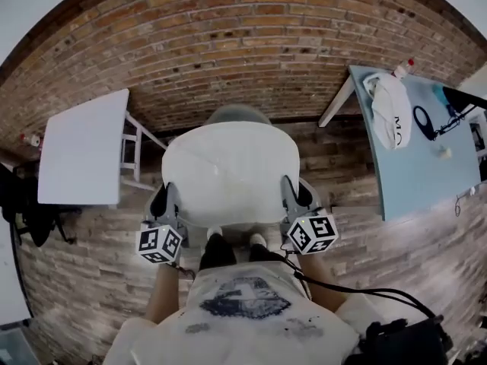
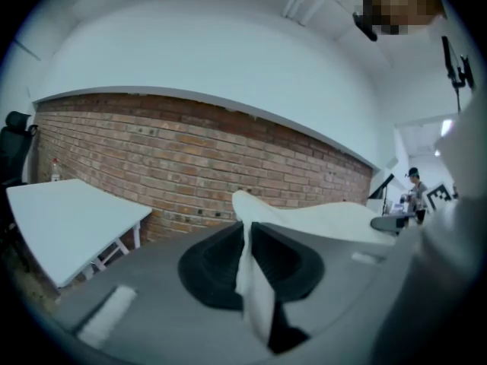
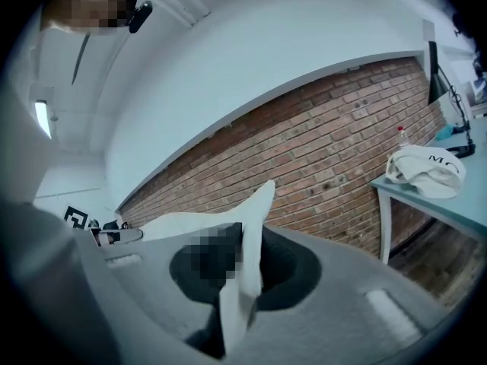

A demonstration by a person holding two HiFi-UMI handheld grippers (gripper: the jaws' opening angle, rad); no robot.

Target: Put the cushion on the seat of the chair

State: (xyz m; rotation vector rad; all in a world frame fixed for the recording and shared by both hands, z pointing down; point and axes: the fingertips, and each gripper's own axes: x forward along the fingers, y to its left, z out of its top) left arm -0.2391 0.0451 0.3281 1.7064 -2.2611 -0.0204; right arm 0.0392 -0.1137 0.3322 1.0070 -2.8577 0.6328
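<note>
Pinching cushion (image 1: pixel 228 169) edges: left gripper (image 1: pixel 163 201), right gripper (image 1: pixel 294 196); chair (image 1: pixel 237 114) mostly hidden, perhaps backrest showing.

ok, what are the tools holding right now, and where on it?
Both hold the white cushion. The left tool pinches its left edge and the right tool its right edge, with fabric clamped between each tool's jaws.

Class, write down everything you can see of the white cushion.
The cushion is white, smooth cloth, a rounded square held flat and level. The left gripper and right gripper each pinch a side edge between closed jaws, cloth bunching there. A grey chair shows just beyond it; whether it rests on the seat is unclear.
</note>
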